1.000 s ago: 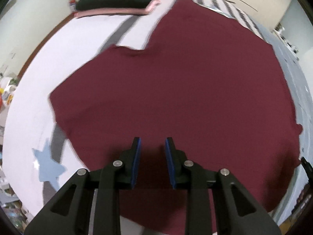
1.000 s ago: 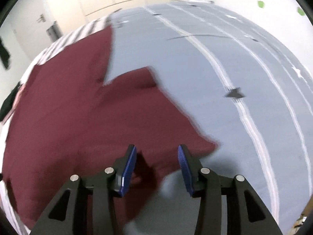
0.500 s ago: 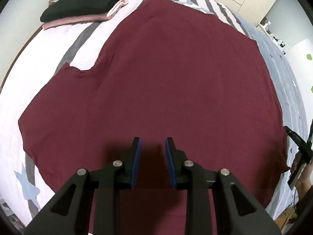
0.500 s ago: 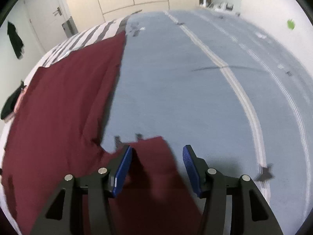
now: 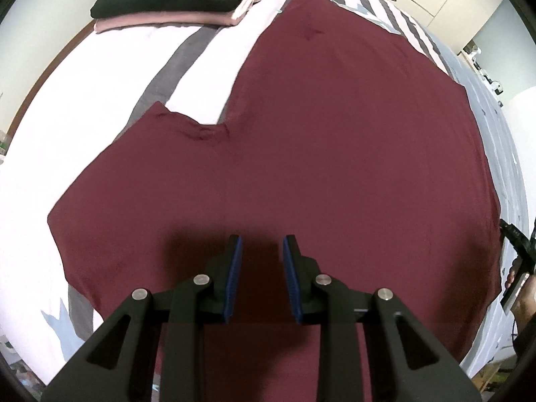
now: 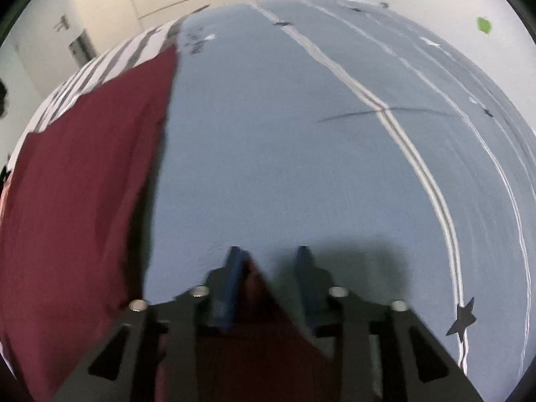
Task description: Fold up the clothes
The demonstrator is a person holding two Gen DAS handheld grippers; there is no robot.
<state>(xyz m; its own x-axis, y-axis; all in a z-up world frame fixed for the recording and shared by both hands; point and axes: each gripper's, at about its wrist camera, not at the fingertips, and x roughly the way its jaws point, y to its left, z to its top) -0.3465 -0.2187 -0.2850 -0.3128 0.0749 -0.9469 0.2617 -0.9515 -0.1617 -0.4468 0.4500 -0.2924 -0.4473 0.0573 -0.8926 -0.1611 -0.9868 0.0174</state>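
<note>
Maroon shirt [image 5: 318,140] spread flat and wide across the bed [image 5: 110,77], filling the left wrist view from 9 o'clock round to 3 o'clock, 1 short sleeve [image 5: 157,134] sticking out at 10 o'clock. It looks a thin, soft knit: light, limp, no stiffness at all, so it should drape and sag from wherever it's pinched, and a single layer could slip out of smooth pads. Best hold, by my judgement, is at a hem, sleeve end or corner, where there's an edge to bite on, not the flat middle. The left gripper [image 5: 261,274] hovers low over the cloth at 6 o'clock, jaws apart with nothing between them, its shadow dark on the fabric. The right gripper [image 6: 268,284] also has its jaws apart, and a pointed corner of maroon cloth [image 6: 254,305] lies in the gap; the blur hides whether the pads touch it. The left view alone shows the whole garment, plus a folded black and pink stack [image 5: 174,0] up at 11 o'clock and a hand at the far right edge. The right view alone shows the shirt's straight side edge [image 6: 160,140] at 10 o'clock and the bare blue bedcover [image 6: 301,134] beyond.
</note>
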